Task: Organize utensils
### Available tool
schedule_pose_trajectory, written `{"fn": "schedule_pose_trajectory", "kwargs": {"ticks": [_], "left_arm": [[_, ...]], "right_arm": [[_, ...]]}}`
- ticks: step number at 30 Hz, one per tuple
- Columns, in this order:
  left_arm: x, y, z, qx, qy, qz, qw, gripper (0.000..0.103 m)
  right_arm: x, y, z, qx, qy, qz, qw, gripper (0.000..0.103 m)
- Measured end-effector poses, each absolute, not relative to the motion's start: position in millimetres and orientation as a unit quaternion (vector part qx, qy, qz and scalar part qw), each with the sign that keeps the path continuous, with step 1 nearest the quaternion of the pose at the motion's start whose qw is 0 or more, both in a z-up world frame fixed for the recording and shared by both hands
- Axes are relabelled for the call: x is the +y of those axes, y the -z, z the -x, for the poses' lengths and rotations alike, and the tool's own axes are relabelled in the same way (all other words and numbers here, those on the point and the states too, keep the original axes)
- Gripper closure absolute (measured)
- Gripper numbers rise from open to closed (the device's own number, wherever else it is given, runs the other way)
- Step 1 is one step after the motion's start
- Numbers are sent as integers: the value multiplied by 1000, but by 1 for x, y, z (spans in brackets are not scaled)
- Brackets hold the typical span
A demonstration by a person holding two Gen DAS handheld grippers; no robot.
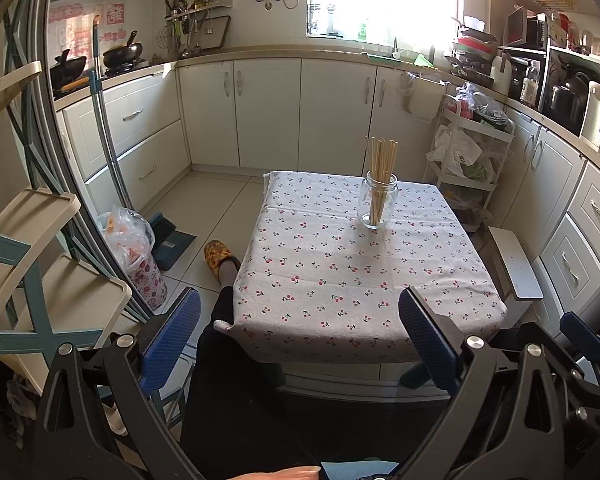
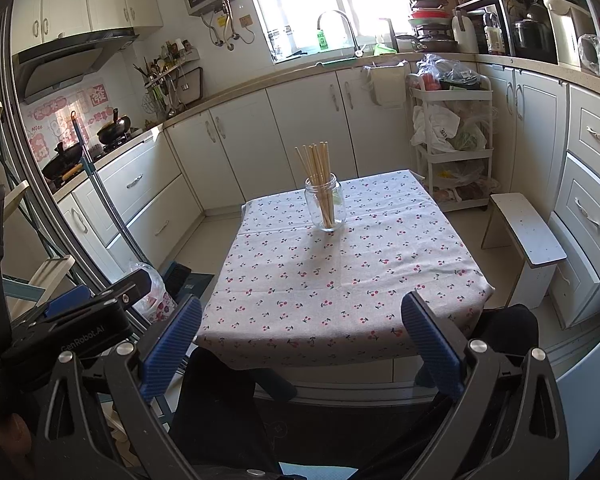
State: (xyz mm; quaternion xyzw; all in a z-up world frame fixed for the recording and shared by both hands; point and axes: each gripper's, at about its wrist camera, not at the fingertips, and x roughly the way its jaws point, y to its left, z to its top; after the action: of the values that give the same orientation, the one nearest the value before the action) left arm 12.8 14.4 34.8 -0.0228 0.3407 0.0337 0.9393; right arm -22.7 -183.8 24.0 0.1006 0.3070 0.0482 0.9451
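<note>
Toward the far side of the desk (image 1: 340, 272), a clear glass jar (image 1: 377, 204) is seen standing upright on the cherry-print cloth, and a bundle of wooden chopsticks (image 1: 381, 160) is held inside it, the tips fanned slightly above the rim. From the right wrist view the same jar (image 2: 325, 208) and chopsticks (image 2: 317, 168) are seen a little left of the desk's middle line.

At the near edge of the desk, the left hand-held gripper (image 1: 300, 344) is held wide open, its blue-padded fingers (image 1: 170, 344) spread well apart; nothing is gripped or touched by them. The right hand-held gripper (image 2: 302, 344) is likewise spread wide and nothing is held between its blue pads (image 2: 430, 344). Both are kept well apart from the jar.

At the right of the desk a small white stool (image 2: 528, 236) is seen, and beyond it a white trolley (image 2: 452, 148) loaded with bags. Dark trousers and a patterned slipper (image 1: 220, 258) are seen at the near left of the desk.
</note>
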Motion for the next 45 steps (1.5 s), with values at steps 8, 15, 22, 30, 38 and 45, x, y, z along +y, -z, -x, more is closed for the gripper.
{"fn": "schedule_pose_trajectory", "kwargs": {"ticks": [8,15,22,30,38,45], "left_arm": [[14,-35,-13,341,-34,23,939,8],[14,-35,-13,341,-34,23,939,8],[15,-35,-13,340,-34,23,939,8],[15,-34,-13,341,-34,23,939,8],[15,-34,-13,341,-34,23,939,8],[15,-34,-13,340,-33,23,939,8]], "right_arm": [[-183,-24,23,307,-48,-101,945,7],[-182,-24,24,306,-49,-100,945,7],[-182,-24,23,307,-49,-100,945,7],[-181,-24,24,307,-49,-100,945,7],[-180,-24,25,308,-50,-100,945,7],[-179,-24,26,308,-50,-100,945,7]]}}
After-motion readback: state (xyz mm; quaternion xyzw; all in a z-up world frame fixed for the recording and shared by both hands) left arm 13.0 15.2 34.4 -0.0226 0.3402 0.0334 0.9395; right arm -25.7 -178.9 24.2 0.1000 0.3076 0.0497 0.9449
